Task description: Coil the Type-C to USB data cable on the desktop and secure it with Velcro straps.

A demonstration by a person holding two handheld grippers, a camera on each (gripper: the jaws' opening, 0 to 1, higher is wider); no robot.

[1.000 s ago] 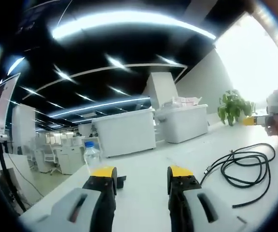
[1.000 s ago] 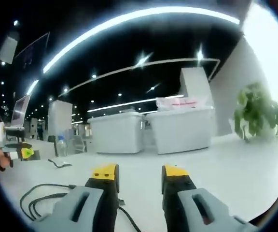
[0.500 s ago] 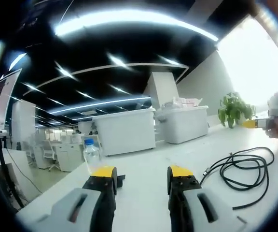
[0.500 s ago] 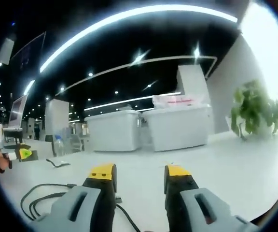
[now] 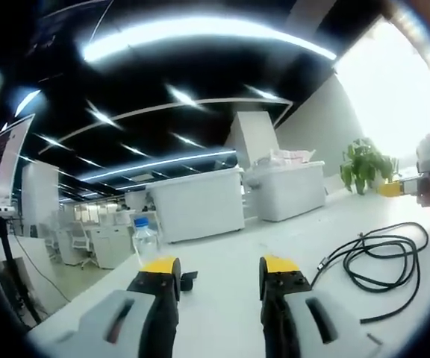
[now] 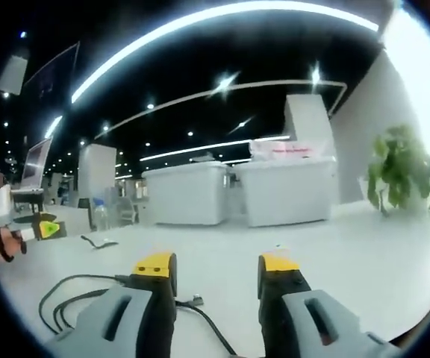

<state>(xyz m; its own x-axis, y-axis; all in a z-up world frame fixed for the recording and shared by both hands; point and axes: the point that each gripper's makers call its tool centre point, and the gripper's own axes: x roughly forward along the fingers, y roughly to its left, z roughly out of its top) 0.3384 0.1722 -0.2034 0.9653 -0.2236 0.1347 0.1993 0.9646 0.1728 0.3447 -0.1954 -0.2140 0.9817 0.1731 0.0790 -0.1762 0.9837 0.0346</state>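
In the left gripper view, the left gripper (image 5: pixel 221 277) rises from the bottom centre with its yellow-tipped grey jaws spread and nothing between them. The long white desktop (image 5: pixel 275 239) runs from lower left to right. The black Type-C to USB data cable (image 5: pixel 375 257) lies in loose, untidy loops at the right of the frame, well apart from the jaws. A clear plastic water bottle with a blue cap (image 5: pixel 145 240) stands just left of the left jaw tip, with a small black object (image 5: pixel 187 282) on the desk beside that jaw. At the far right edge the right gripper (image 5: pixel 410 189), yellow at its tip, hovers above the cable. Compared with a second ago almost nothing has shifted; the cable loops lie as they did, so coiling has not begun.

In the right gripper view, the right gripper (image 6: pixel 216 267) has its jaws spread and empty at bottom centre. The cable (image 6: pixel 88 298) now sits slightly higher in the lower left and a strand passes just behind the left jaw, which suggests the camera has tipped a little toward it. The left gripper (image 6: pixel 28 233) shows at the left edge. I judge this an early approach; no strap is identifiable.
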